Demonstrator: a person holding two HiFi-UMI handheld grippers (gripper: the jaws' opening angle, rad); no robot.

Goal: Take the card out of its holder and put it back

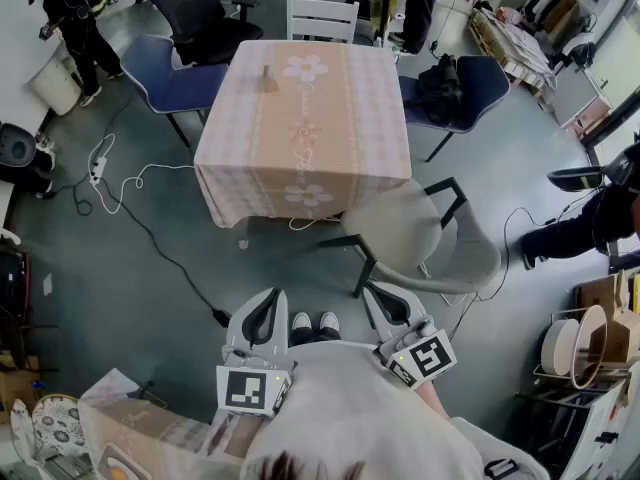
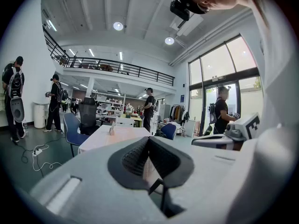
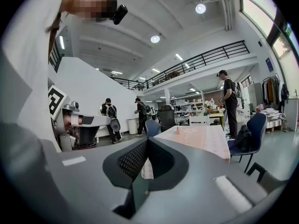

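Far across the grey floor, near the far left side of the square desk with a pink checked cloth and flower prints [image 1: 300,138], stands the small upright card holder [image 1: 266,76]. It is too small to tell the card from its holder, but nothing lies beside it, so I judge that the card sits inside.

Both tools are held close to the person's body, well apart from the desk. The left claw [image 1: 267,298] has its jaws pressed together with nothing between them; its own view shows only the desk far behind the dark pads [image 2: 135,160]. The right claw [image 1: 373,293] is closed in the same way and also empty.

A pale grey chair with black legs [image 1: 420,233] stands at the near right corner of the desk, partly between the person and the desk.

By my judgement the task has not begun: the approach, the pulling out of the card and the putting back are all left to do.
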